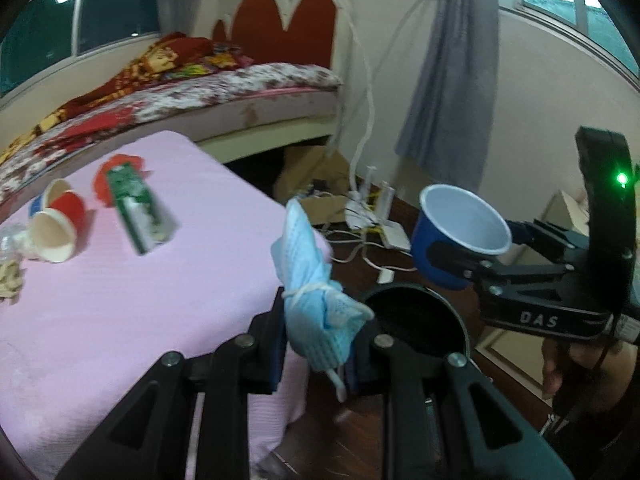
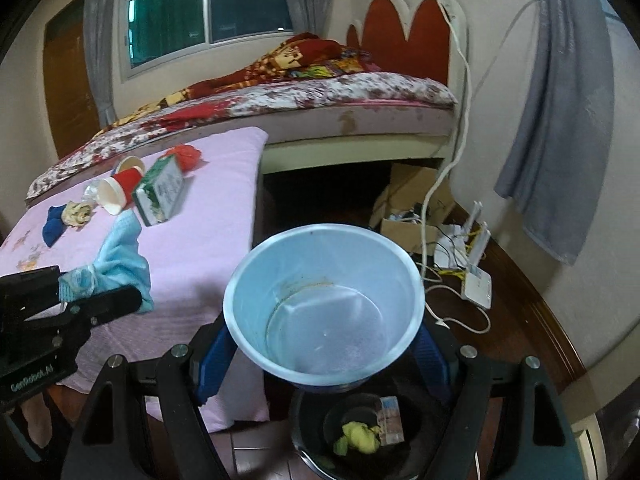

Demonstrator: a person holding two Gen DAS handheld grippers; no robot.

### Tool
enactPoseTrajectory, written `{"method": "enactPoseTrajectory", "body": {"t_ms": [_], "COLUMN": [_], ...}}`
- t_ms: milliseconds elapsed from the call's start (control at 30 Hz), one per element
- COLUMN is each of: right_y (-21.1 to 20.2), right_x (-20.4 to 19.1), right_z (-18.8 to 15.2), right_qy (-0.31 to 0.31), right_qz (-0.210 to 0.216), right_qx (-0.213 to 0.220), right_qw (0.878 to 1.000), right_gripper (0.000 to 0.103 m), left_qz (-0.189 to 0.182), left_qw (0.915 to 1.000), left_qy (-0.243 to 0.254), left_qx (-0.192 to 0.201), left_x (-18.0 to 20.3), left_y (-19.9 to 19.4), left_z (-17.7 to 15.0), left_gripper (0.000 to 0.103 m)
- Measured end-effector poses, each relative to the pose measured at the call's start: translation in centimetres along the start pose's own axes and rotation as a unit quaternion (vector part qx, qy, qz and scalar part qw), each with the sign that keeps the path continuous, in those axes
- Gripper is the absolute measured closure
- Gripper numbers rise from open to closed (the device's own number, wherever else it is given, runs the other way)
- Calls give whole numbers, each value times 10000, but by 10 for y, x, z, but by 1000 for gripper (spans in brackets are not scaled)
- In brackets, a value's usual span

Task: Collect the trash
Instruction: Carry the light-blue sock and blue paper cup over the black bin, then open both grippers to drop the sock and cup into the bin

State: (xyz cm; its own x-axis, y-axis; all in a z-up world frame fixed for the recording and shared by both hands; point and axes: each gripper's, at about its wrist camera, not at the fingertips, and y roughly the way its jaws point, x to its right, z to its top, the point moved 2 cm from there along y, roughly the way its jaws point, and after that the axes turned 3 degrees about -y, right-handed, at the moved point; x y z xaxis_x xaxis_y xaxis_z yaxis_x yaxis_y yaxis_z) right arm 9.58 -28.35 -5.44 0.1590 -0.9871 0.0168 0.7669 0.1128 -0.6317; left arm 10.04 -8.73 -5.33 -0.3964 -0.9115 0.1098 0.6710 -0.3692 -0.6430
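Mid-carry from pink-covered table (image 1: 120,280) toward black bin (image 2: 360,440) on the floor beside it. Right gripper (image 2: 324,360) clamped around blue cup (image 2: 324,304), right over the bin. Left gripper (image 1: 316,344) pinched on crumpled face mask (image 1: 312,280), at the bin's rim. Next, probably: open jaws above the opening, then back for red cups (image 1: 60,220) and green carton (image 1: 138,204).
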Motion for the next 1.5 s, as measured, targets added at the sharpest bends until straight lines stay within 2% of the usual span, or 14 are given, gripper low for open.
{"method": "enactPoseTrajectory", "body": {"t_ms": [233,433,567,800,933,1333,1500], "right_y": [4,12,19,36,51,98,113], "right_x": [34,62,76,88,88,81,76], "right_z": [-32,-64,-85,-118,-133,-156,-164], "right_qy": [176,315,348,193,72,-602,-907], "right_qz": [-215,-288,-334,-240,-173,-1,41], "right_qx": [-292,-547,-740,-1093,-1308,-1741,-1905], "right_qw": [9992,9976,9961,9935,9912,9829,9775], "right_gripper": [23,23,23,22,22,22,22], "left_qz": [-516,-988,-1134,-1408,-1647,-1552,-1583], "left_qw": [9979,9924,9883,9793,9696,9598,9569], "left_qy": [253,191,204,162,176,85,7], "left_qx": [-294,-708,-996,-1446,-1799,-2336,-2434], "left_x": [33,46,55,63,67,73,72], "left_y": [22,49,71,101,124,159,170], "left_z": [-10,-22,-31,-47,-58,-76,-81], "left_gripper": [78,78,78,78,78,76,75]}}
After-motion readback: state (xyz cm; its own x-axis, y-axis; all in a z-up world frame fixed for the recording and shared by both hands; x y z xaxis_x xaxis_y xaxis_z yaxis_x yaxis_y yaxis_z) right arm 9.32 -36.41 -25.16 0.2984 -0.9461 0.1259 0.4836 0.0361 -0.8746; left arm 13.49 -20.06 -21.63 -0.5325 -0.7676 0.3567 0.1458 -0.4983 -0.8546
